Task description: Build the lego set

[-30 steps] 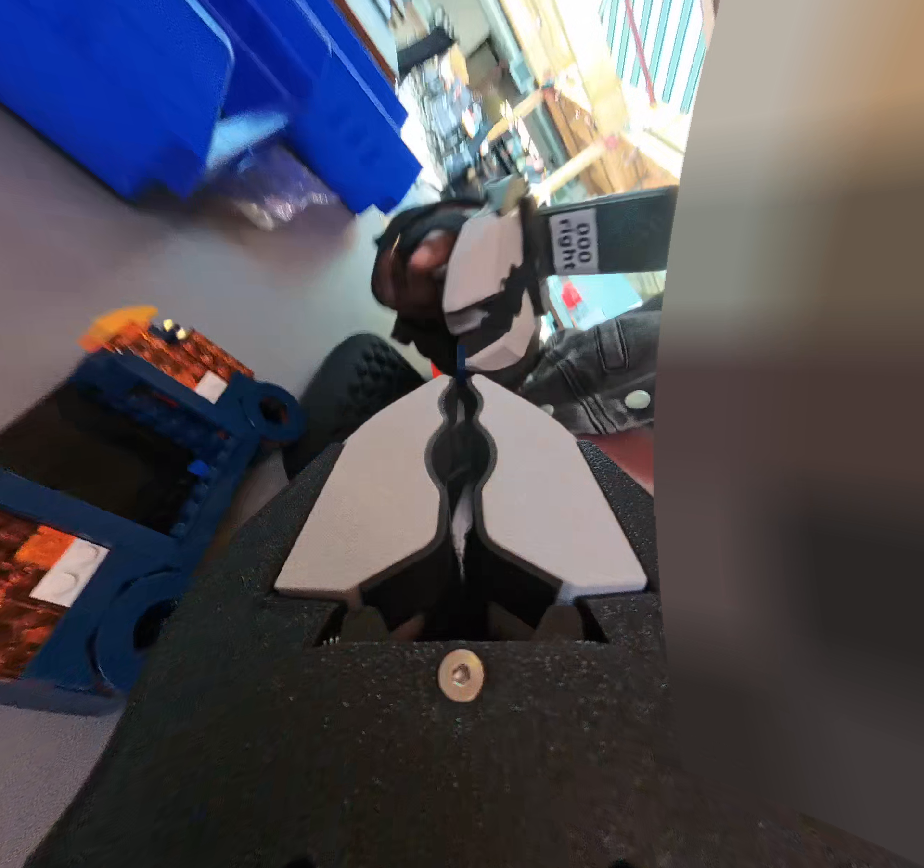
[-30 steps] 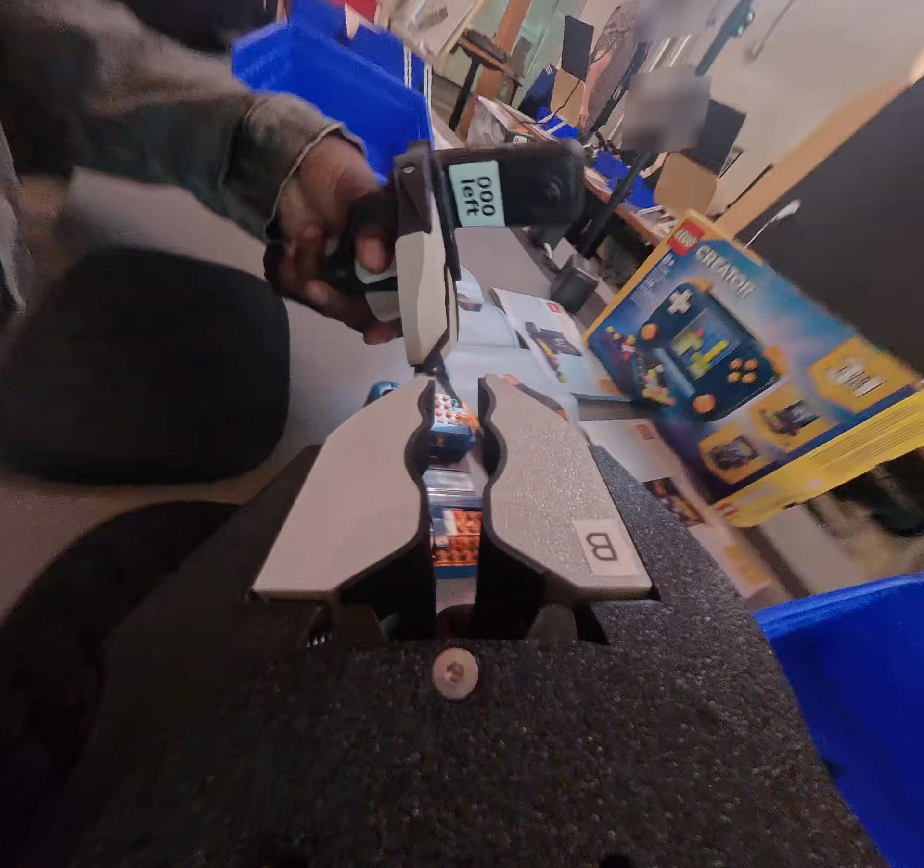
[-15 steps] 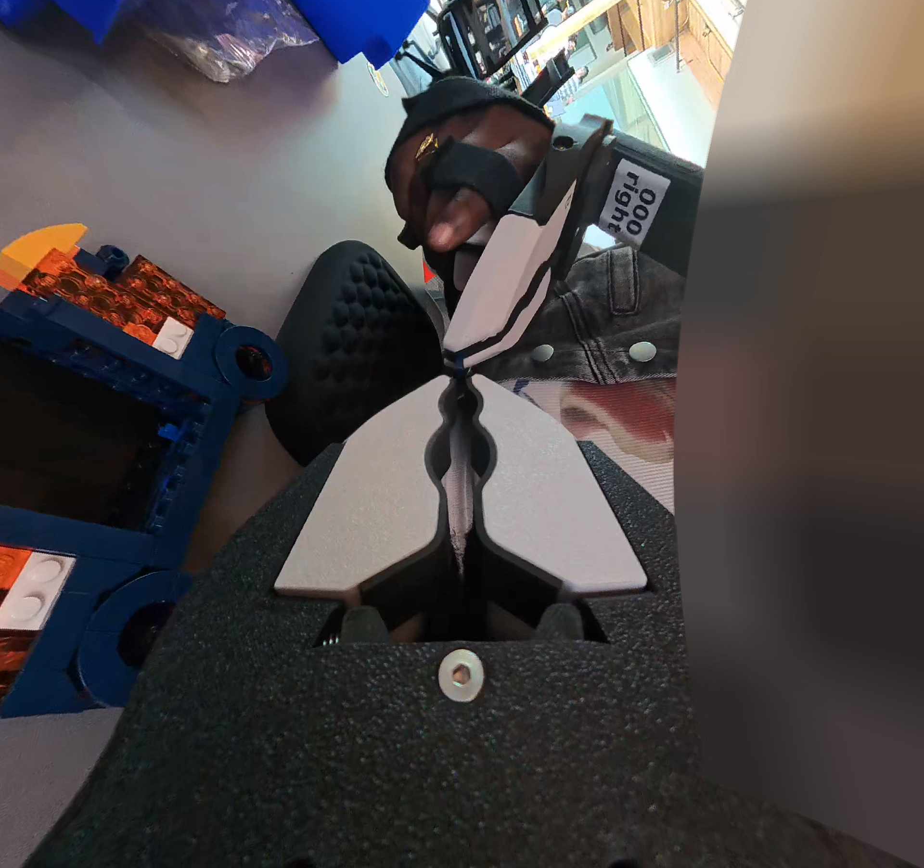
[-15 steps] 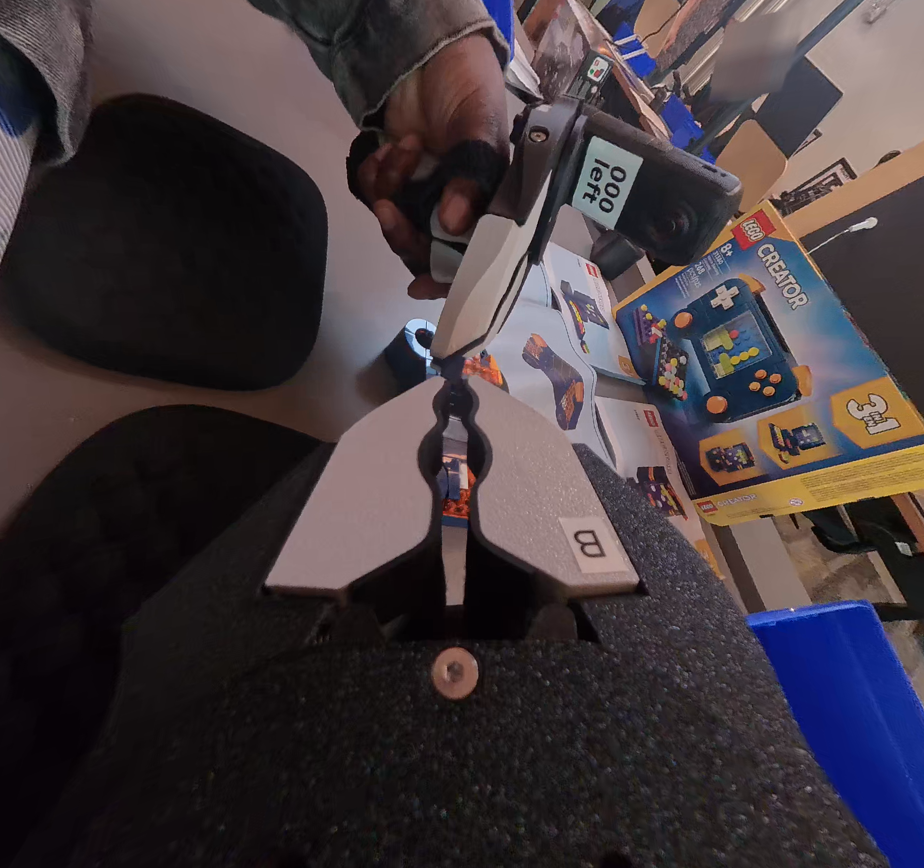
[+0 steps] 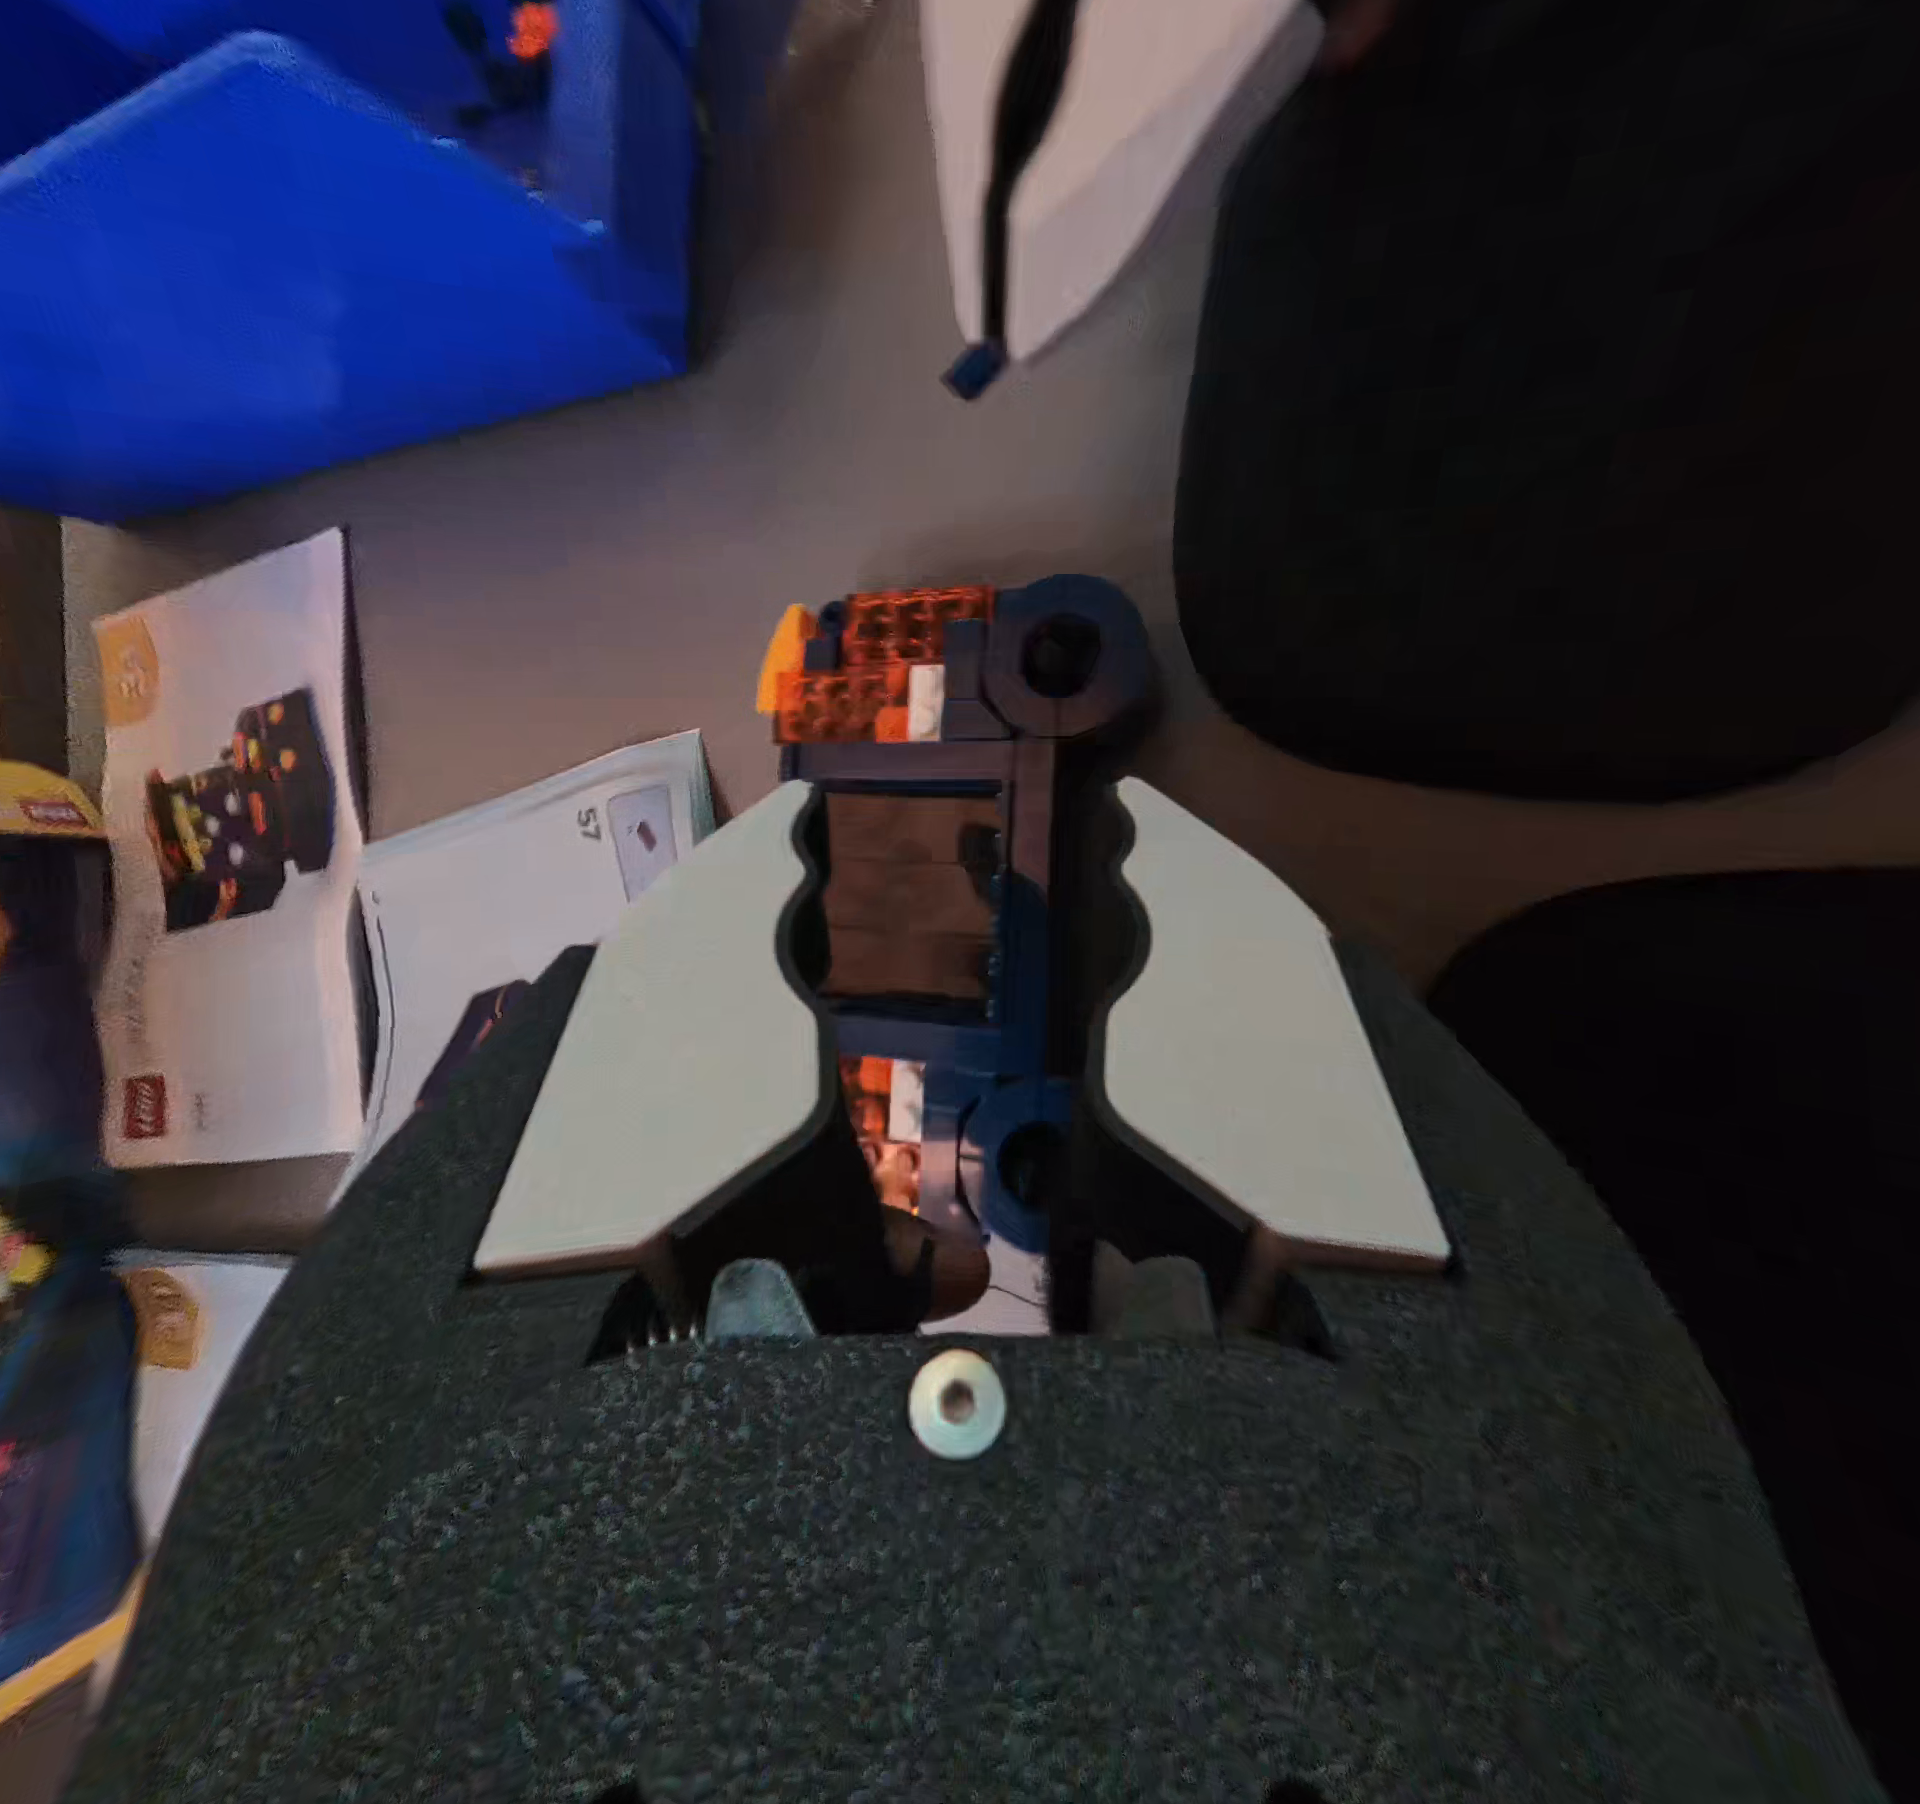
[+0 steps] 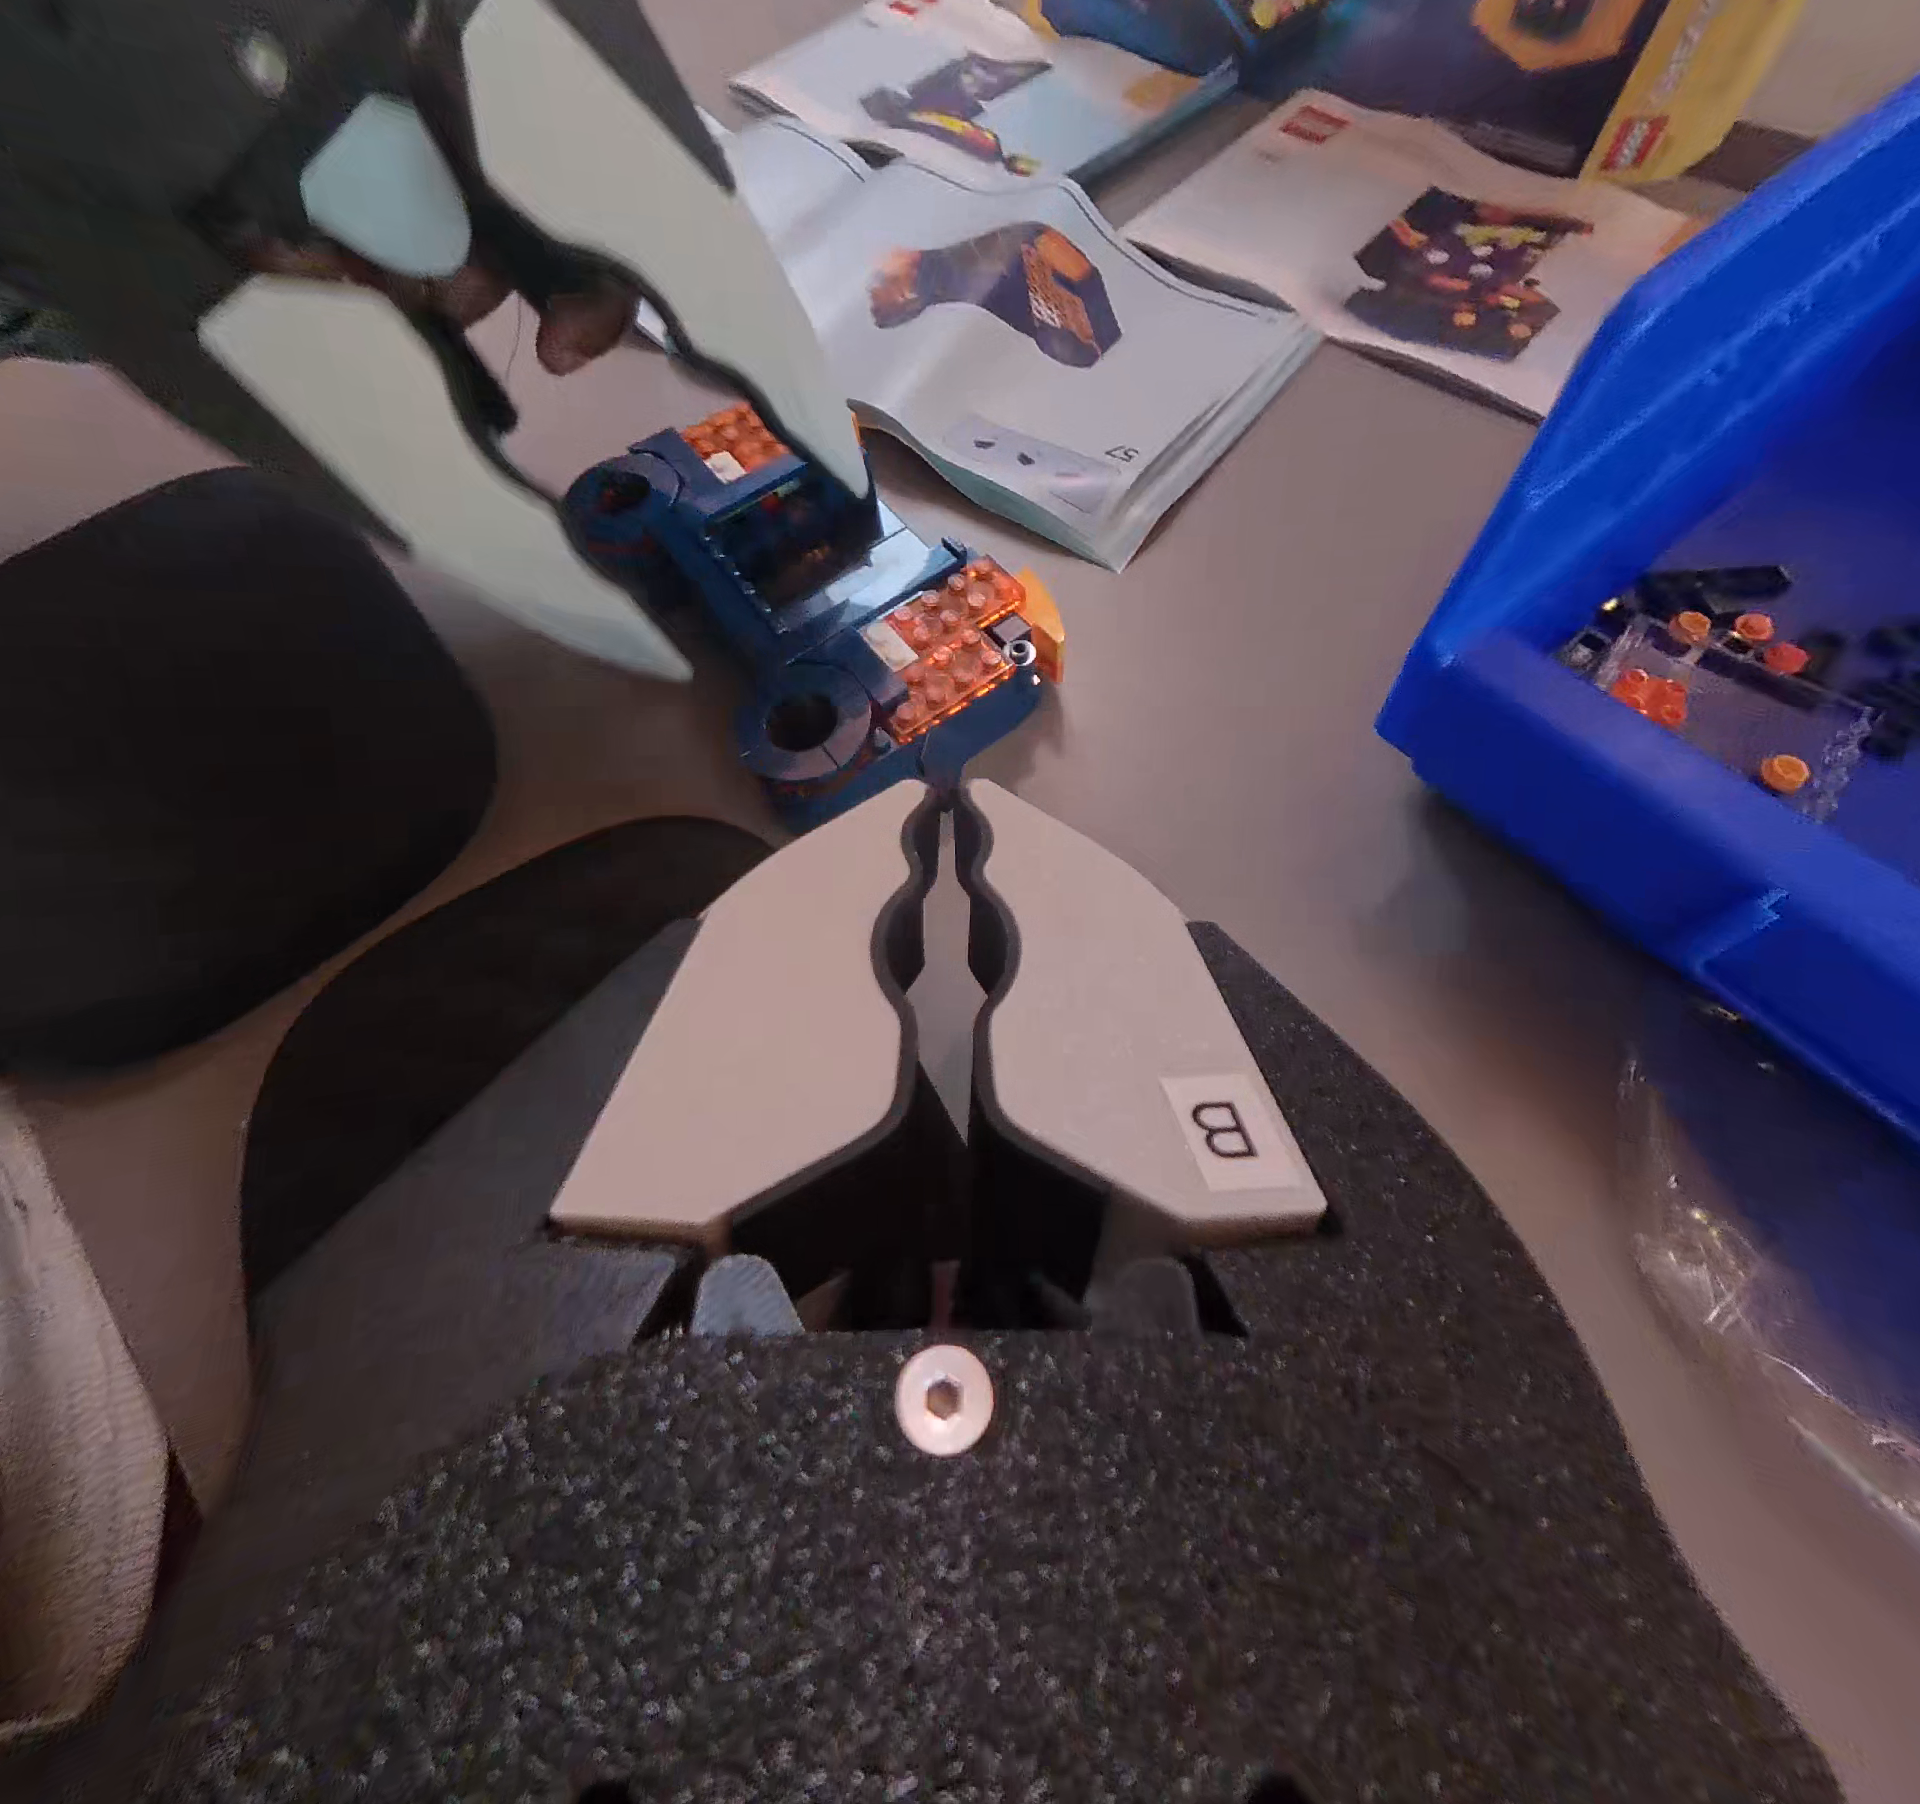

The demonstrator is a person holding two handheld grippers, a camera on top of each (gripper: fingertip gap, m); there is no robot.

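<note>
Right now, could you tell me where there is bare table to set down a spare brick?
The widest bare table lies between the Lego build, the open booklet and the blue bin. The left side is crowded: two black pads lie close to the build, and the open left gripper hovers over it.

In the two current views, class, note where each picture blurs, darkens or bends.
Left wrist view: dim, with the blue bin and set box smeared at the left edge, and the right gripper streaked.
Right wrist view: brighter; the lego model reads sharp, the left gripper is motion-blurred, and edges bow from the wide lens.
</note>
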